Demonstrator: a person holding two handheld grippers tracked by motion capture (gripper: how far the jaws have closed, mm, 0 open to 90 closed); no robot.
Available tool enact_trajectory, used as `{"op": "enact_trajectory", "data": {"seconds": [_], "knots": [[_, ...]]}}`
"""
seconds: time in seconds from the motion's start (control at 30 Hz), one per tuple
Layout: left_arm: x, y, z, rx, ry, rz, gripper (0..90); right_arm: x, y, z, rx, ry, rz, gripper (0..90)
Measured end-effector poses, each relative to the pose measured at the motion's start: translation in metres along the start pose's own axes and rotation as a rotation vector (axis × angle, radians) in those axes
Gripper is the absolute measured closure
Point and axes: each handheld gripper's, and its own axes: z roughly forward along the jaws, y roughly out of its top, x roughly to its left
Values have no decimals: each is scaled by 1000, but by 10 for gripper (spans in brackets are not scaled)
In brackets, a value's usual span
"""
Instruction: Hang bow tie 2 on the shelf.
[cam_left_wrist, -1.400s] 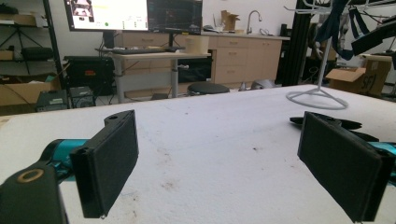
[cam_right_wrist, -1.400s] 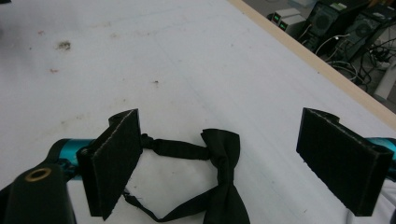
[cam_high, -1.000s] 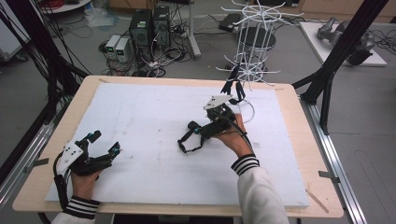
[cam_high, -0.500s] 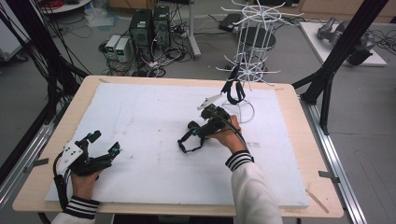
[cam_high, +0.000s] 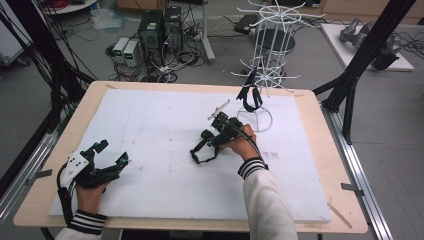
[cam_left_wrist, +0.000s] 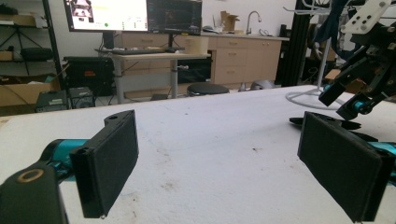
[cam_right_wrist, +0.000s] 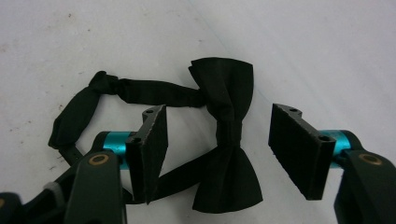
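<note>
Right gripper (cam_right_wrist: 217, 154) poised over a black bow tie (cam_right_wrist: 226, 140) on the counter (cam_high: 165, 135) — jaws spread to either side of its knot.
The bow tie lies flat on the white sheet near the counter's middle, its strap looping off to one side. The left gripper (cam_high: 111, 153) rests near the counter's front left corner, jaws wide apart and holding nothing — a white wire rack (cam_high: 270, 60) stands at the far edge with a dark item hanging on it.

Wooden table (cam_high: 320, 165), light plywood top, covered almost edge to edge by a white board (cam_high: 150, 130). Lying directly on the white board near its middle: black bow tie (cam_right_wrist: 227, 140) with strap looped beside it. Standing at the far right part of the board: white wire rack (cam_high: 272, 60), ring base flat on surface.
</note>
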Motion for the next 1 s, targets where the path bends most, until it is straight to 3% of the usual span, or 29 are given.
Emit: {"op": "enact_trajectory", "data": {"seconds": [0.2, 0.23, 0.27, 0.43, 0.9, 1.0], "knots": [[0, 0, 0, 0, 0, 0, 128, -2, -1, 4, 41, -23, 14, 413], [0, 0, 0, 1, -1, 0, 128, -4, -1, 6, 24, -19, -22, 416], [0, 0, 0, 2, 0, 0, 128, -2, -1, 6, 42, -18, 13, 418], [0, 0, 0, 1, -1, -2, 128, -3, -1, 11, 59, -23, 5, 445], [0, 0, 0, 3, -1, -1, 128, -1, -1, 21, 120, -35, 4, 615], [0, 0, 0, 2, 0, -2, 128, -1, -1, 22, 132, -40, 11, 691]]}}
